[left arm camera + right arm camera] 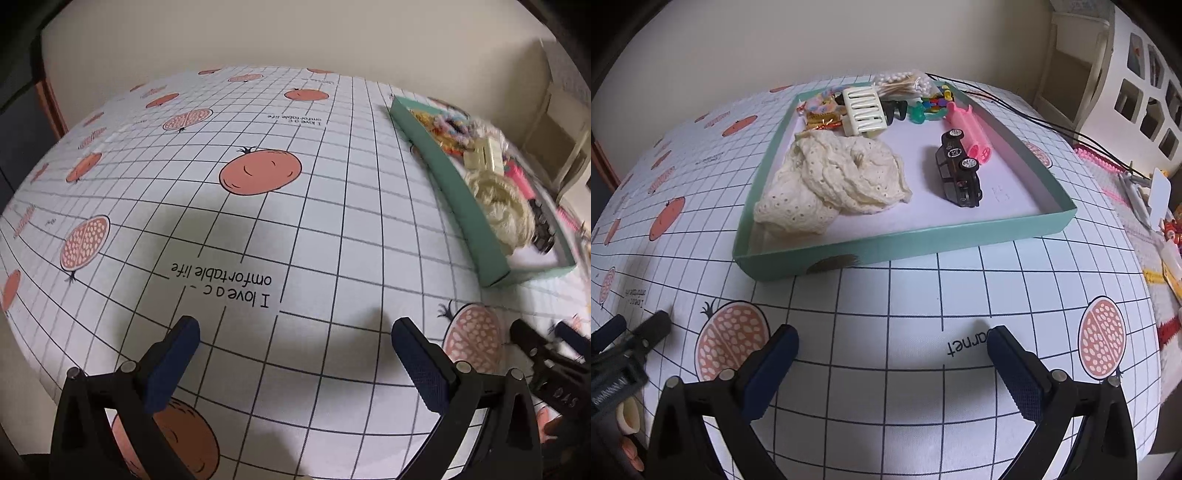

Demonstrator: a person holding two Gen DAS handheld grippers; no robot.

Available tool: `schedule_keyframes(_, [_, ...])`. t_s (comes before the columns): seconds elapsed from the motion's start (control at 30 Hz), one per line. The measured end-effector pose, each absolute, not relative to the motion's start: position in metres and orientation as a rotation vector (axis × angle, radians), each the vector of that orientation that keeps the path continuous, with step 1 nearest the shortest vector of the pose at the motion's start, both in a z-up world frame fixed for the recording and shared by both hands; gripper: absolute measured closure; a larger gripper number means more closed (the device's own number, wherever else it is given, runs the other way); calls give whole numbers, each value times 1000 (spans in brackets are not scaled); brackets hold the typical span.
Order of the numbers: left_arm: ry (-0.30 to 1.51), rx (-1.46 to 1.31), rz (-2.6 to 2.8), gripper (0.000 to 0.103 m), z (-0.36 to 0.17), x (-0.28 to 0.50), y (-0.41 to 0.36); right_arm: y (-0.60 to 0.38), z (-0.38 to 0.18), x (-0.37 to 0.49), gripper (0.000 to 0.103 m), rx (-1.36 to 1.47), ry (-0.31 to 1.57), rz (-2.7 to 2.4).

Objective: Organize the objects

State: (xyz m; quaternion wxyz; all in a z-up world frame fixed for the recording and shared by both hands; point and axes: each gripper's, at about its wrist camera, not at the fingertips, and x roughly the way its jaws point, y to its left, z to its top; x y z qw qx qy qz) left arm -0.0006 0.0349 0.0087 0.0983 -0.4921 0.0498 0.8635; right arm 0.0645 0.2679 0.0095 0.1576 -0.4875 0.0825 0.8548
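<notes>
A shallow teal tray (905, 242) lies on the table ahead of my right gripper (892, 354), which is open and empty above the cloth. Inside the tray are a cream lace cloth (834, 177), a black toy car (960, 170), a pink toy (971, 129), a white hair clip (864, 109), a black claw clip (895, 109), colourful beads (936, 99) and cotton swabs (903, 83). My left gripper (295, 350) is open over bare tablecloth, with the same tray (450, 192) to its right. The right gripper's fingers (543, 350) show at the left wrist view's right edge.
The table wears a white grid cloth with pomegranate prints (258, 171). To the right of the tray lie a pink knitted piece (1100, 158), a black cord (1052, 125) and small packets (1171, 236). A white shelf (1145, 92) stands beyond. A beige wall backs the table.
</notes>
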Motion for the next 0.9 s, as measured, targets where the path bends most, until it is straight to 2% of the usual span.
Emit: schedule_keyframes(0.9, [139,-1415,2598,0,8,6,35,265,10,70,0,-1362,232,2446])
